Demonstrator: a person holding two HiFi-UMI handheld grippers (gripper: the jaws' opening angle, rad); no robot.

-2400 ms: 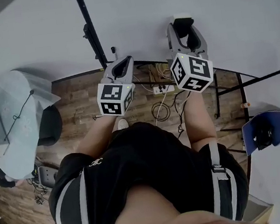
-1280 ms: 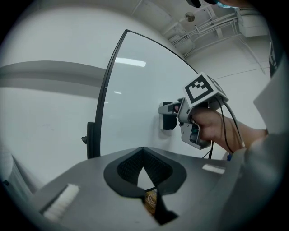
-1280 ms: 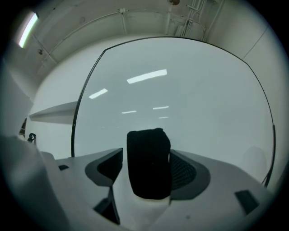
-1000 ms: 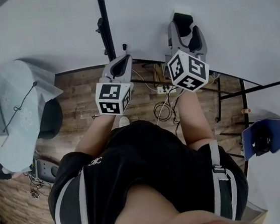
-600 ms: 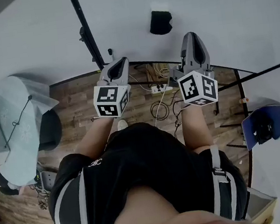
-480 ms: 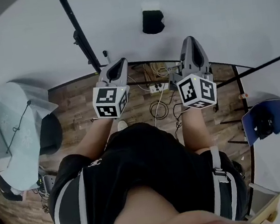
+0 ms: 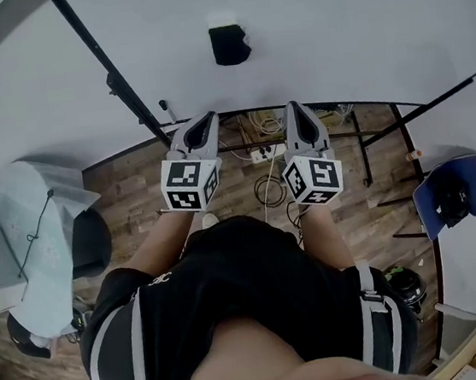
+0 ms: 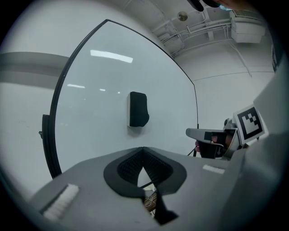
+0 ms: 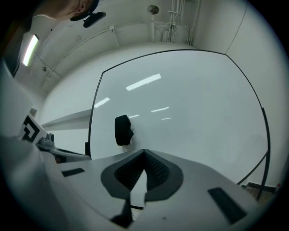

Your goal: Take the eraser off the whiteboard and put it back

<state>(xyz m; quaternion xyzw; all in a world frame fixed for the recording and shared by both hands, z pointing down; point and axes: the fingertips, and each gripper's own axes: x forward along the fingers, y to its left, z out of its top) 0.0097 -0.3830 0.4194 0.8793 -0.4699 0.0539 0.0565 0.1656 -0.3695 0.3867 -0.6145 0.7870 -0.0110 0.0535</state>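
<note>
The black eraser (image 7: pixel 230 45) is stuck to the face of the whiteboard (image 7: pixel 347 25), apart from both claws. The left claw (image 7: pixel 204 120) and the right claw (image 7: pixel 293 108) are held side by side in front of the whiteboard. They are near its lower edge and below the eraser, with their tips pointing at the board. In the left gripper view the left claw's jaws are pressed together with nothing between them, and the eraser shows on the whiteboard above their tips. In the right gripper view the right claw is likewise pinched closed and empty, with the eraser on the whiteboard up and to the left of its tips. Under the whiteboard's lower edge, cables (image 7: pixel 270 188) lie on the wooden floor (image 7: pixel 134 185).
</note>
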